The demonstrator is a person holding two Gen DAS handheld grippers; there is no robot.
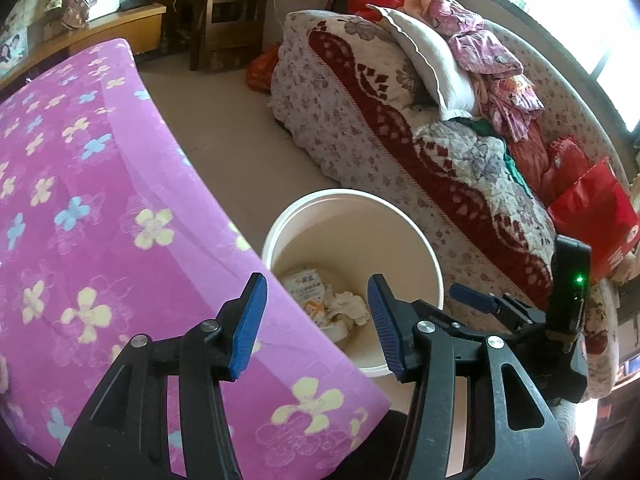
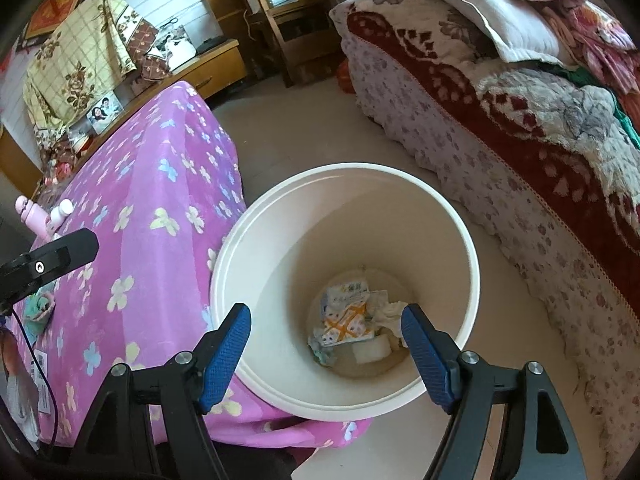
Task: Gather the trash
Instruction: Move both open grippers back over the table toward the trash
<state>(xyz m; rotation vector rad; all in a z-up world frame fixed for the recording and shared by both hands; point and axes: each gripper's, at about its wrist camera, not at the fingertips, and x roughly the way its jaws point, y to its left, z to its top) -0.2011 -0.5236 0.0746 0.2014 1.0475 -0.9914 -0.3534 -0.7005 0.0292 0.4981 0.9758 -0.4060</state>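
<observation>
Nearest in the right wrist view, the right gripper [image 2: 326, 354] hangs over the mouth of a white bin [image 2: 472, 256] with its jaws released, blue pads set wide apart and nothing between them. Straight below, at the bottom of the bin, lies the trash [image 2: 346, 320]: a crumpled printed wrapper in white, blue and orange, some scrunched white tissue beside it, and a small white block just below the wrapper. The left gripper [image 1: 316, 324] sits just to the left of the bin, partly over the edge of the worktop [image 1: 100, 220], which is covered with a pink cloth printed with yellow and blue flowers; its jaws are also released and empty, with the bin's contents showing through the gap. In the left wrist view the right gripper's blue fingertip and its black body with a green light appear just beside the left one, on the bin's far side. The bin stands on the pale floor [image 1: 240, 152], touching or nearly touching the hanging corner of the pink cloth. At the worktop's far left edge in the right wrist view stand a pink bottle [image 2: 30, 212] and a small white bottle [image 2: 62, 210]. Across the floor, to the right, a bed [image 1: 360, 140] carries a floral quilt with a dark red patterned band, a white pillow [image 1: 432, 60] and a heap of pink clothes [image 1: 492, 64]. Farthest back are a wooden chair [image 1: 224, 12] and a low wooden cabinet [image 2: 216, 68].
</observation>
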